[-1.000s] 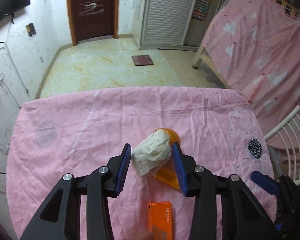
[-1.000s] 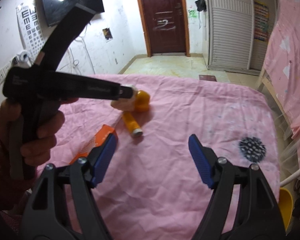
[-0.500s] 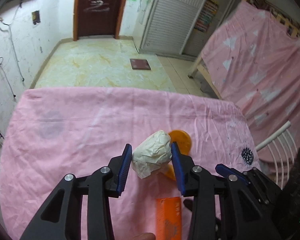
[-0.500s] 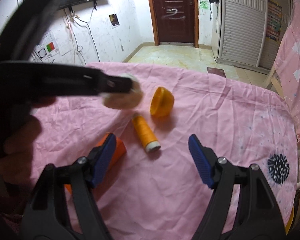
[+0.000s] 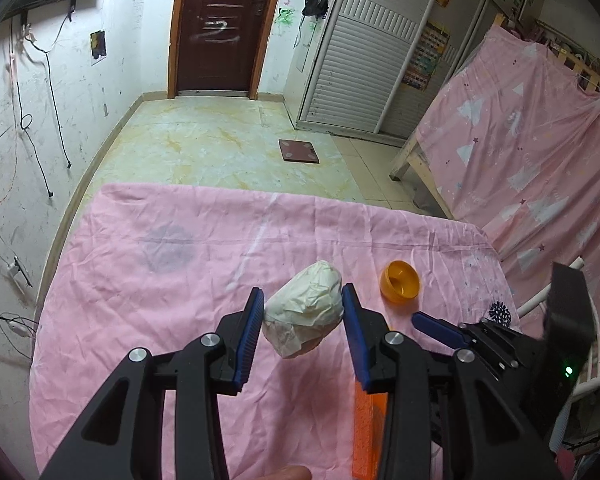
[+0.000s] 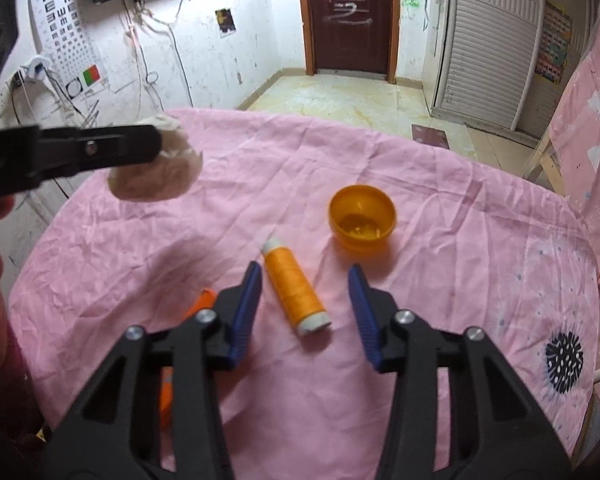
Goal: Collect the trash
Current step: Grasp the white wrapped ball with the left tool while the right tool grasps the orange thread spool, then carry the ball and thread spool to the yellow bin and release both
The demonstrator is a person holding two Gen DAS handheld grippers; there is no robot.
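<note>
Crumpled white paper wad [image 5: 305, 309], pinched between the blue pads of the left gripper [image 5: 302, 314] and held up clear of the pink tablecloth [image 5: 172, 280]; wad fills the gap, touching both pads, its lower end poking out toward the camera. Seen side-on from the right wrist camera at far left, the same wad [image 6: 156, 168] clamped at the tip of the left gripper's black finger, raised above the table's left edge, edges blurred.

Right gripper [image 6: 306, 304] spread wide, gripping nothing, low over the cloth. Between its pads, closer to the left one, an orange thread spool [image 6: 294, 290] lying on its side, white ends pointing far-left and near-right; whether a pad touches it cannot be told. Just beyond, toward the right, a small orange bowl [image 6: 362, 216] sitting upright on the cloth, apart from the spool; the same bowl [image 5: 400, 286] to the right of the wad from the left wrist camera.

Orange box [image 5: 368, 432] lying near, largely hidden behind the left gripper's right finger and cut off by black plastic; from the right wrist camera only slivers of it [image 6: 200, 304] showing past the right gripper's left finger. Printing on it unreadable. Black dandelion print [image 6: 564, 362] on the cloth at right.
</note>
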